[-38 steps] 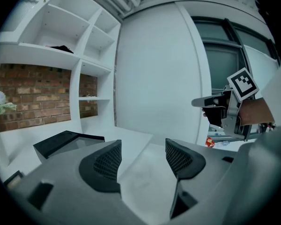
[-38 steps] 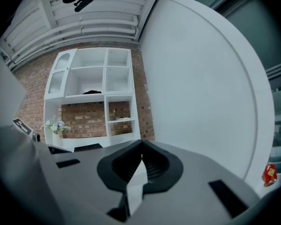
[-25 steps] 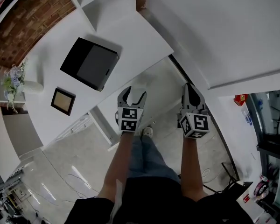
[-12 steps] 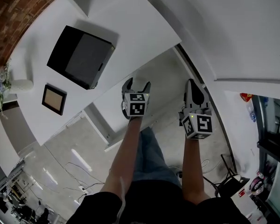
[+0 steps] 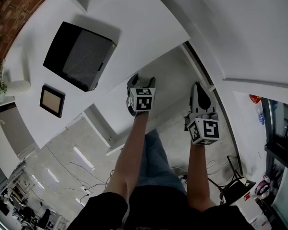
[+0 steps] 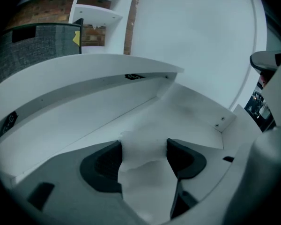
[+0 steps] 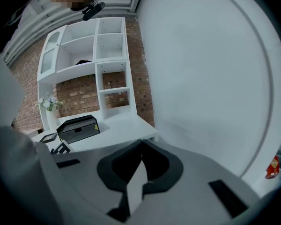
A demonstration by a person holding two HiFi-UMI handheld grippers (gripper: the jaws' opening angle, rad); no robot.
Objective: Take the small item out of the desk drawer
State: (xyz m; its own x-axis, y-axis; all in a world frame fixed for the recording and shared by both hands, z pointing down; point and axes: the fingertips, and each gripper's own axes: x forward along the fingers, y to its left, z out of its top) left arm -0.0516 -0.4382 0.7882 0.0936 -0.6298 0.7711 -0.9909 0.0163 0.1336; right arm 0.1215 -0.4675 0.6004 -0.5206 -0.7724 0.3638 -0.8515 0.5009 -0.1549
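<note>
The white desk (image 5: 134,23) fills the upper left of the head view. My left gripper (image 5: 142,79) reaches its front edge, jaws wide open with nothing between them. In the left gripper view that gripper (image 6: 144,156) points under the desk top at the white front band (image 6: 84,97) and the white panels below it. No small item shows in any view. My right gripper (image 5: 198,86) hangs to the right in the knee space, shut and empty. In its own view, that gripper (image 7: 141,161) has its pads together and looks towards the desk and the wall.
A black box (image 5: 79,56), a small picture frame (image 5: 52,101) and a white vase (image 5: 14,86) stand on the desk. A white wall (image 5: 245,28) runs along the right. White shelves (image 7: 96,55) rise behind the desk. Cables (image 5: 81,171) lie on the floor.
My left gripper has moved forward and up to the desk's front edge. The right gripper has barely moved. The head view has swung a little to the right.
</note>
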